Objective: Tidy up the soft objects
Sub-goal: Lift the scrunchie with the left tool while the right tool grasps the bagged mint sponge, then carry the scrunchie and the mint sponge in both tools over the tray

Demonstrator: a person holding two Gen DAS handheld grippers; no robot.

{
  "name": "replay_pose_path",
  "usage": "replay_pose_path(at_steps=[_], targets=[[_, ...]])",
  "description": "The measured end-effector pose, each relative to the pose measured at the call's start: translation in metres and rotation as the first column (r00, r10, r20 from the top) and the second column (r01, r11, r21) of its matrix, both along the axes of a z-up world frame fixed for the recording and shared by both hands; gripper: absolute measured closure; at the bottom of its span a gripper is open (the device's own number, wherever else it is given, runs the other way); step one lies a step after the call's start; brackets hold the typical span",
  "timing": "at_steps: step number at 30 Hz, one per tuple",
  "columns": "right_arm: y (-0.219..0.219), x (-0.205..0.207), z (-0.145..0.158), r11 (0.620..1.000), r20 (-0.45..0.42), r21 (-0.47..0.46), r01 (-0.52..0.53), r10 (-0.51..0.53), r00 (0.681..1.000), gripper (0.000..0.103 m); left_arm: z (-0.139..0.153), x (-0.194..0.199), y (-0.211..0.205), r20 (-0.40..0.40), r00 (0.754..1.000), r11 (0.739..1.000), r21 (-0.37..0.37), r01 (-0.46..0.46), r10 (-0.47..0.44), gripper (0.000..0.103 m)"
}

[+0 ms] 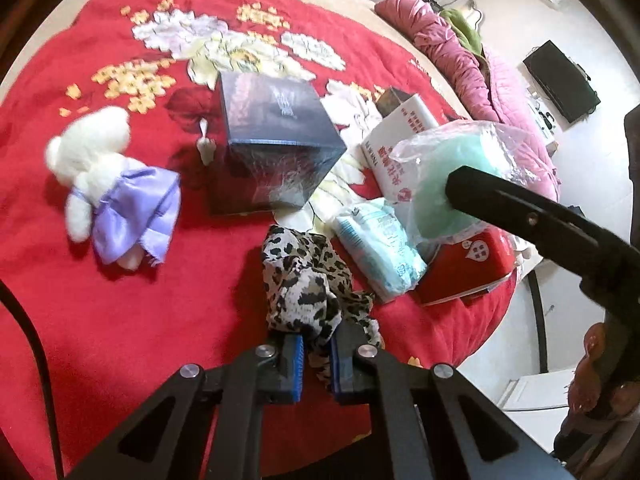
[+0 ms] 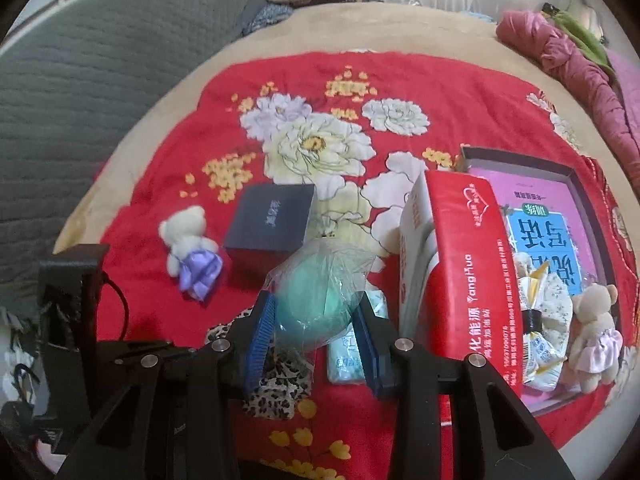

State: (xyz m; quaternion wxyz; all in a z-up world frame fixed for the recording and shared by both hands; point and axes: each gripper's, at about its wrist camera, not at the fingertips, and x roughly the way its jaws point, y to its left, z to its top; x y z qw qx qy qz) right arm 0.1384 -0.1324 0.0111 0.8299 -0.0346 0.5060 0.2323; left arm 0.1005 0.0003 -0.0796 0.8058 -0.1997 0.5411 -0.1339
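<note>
Red floral blanket (image 2: 168, 304) on the bed carries a half-sorted spread: the tray (image 2: 582, 184) at right already holds a pink-dressed bear (image 2: 592, 332) and a snack packet (image 2: 540, 320), while the purple-dressed bear (image 1: 108, 184), tissue pack (image 1: 380, 248) and dark box (image 1: 276, 140) lie outside it. Left gripper (image 1: 316, 364) has its jaws pinching the leopard-print cloth (image 1: 304, 280), bunched and hanging just above the blanket. Right gripper (image 2: 316, 332) clamps the green ball in its clear bag (image 2: 316, 292), off the blanket; both items likely go to the tray next, so roughly half remains.
</note>
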Motion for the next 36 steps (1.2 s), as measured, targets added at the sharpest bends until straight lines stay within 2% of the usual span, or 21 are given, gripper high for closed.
replay_pose_path(at_steps=[5,12,15,18,25,28,36], targets=[[-0.007,-0.006,0.012,0.999,0.028,0.041,0.017,-0.018,0.999,0.062,0.03,-0.016,0.005,0.069,0.997,0.998,0.049,-0.028,0.024,0.093],[-0.02,-0.014,0.029,0.996,0.056,0.086,0.023,-0.028,0.998,0.062,0.061,-0.025,0.008,0.117,0.992,0.993,0.096,-0.066,0.054,0.093],[-0.025,-0.018,0.036,0.994,0.071,0.106,0.028,-0.036,0.997,0.063,0.076,-0.029,0.003,0.145,0.988,0.986,0.147,-0.076,0.054,0.093],[-0.032,-0.02,0.042,0.992,0.079,0.12,0.039,-0.049,0.996,0.063,0.087,-0.032,0.001,0.161,0.986,0.985,0.153,-0.078,0.053,0.093],[-0.055,-0.029,0.06,0.987,0.112,0.147,0.072,-0.089,0.99,0.063,0.112,-0.037,-0.015,0.195,0.98,0.979,0.193,-0.068,0.029,0.093],[-0.068,-0.034,0.071,0.984,0.148,0.149,0.094,-0.116,0.982,0.063,0.124,-0.037,-0.021,0.213,0.977,0.975,0.211,-0.065,0.019,0.093],[-0.112,-0.044,0.093,0.963,0.18,0.207,0.172,-0.21,0.961,0.063,0.151,-0.038,-0.051,0.254,0.967,0.962,0.27,-0.04,-0.031,0.093]])
